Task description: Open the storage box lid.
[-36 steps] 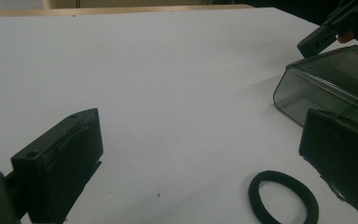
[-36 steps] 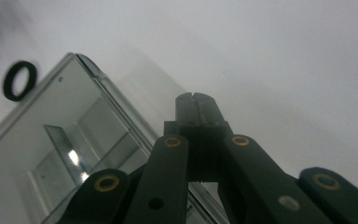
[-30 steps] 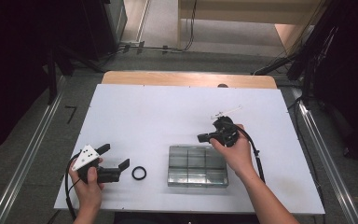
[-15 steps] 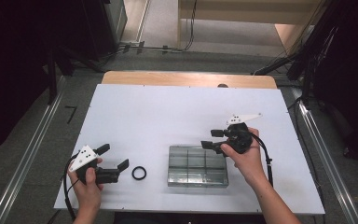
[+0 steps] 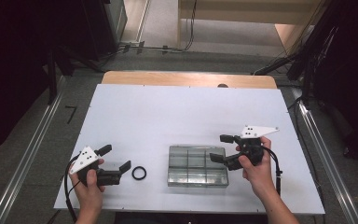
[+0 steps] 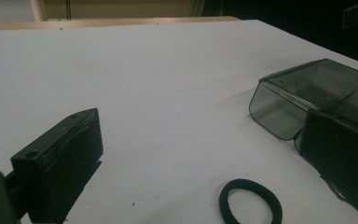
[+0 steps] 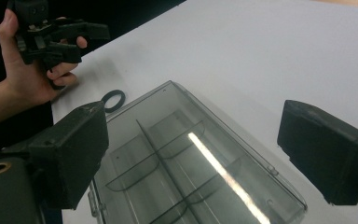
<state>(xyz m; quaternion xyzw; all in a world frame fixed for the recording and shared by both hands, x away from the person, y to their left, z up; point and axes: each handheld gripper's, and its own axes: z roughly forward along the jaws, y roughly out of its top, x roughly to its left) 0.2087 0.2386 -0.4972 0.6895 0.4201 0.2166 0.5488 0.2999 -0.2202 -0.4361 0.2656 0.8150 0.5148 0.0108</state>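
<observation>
A clear, grey-tinted compartment box lies flat on the white table, with dividers visible inside. A black elastic ring lies on the table just left of it. My left gripper rests low on the table left of the ring, open and holding nothing. In the left gripper view the ring lies between the spread jaws, with the box beyond it. My right gripper hovers open at the box's right end. Its jaws straddle the box in the right gripper view, apart from it.
The table's wooden far edge borders the floor, where cables lie. Metal rails run along both sides. The right gripper view also takes in the other hand with its gripper and the ring beside the box.
My right gripper has moved right and toward the near side, from above the box's far edge to its right end. The left gripper, ring and box have stayed put.
</observation>
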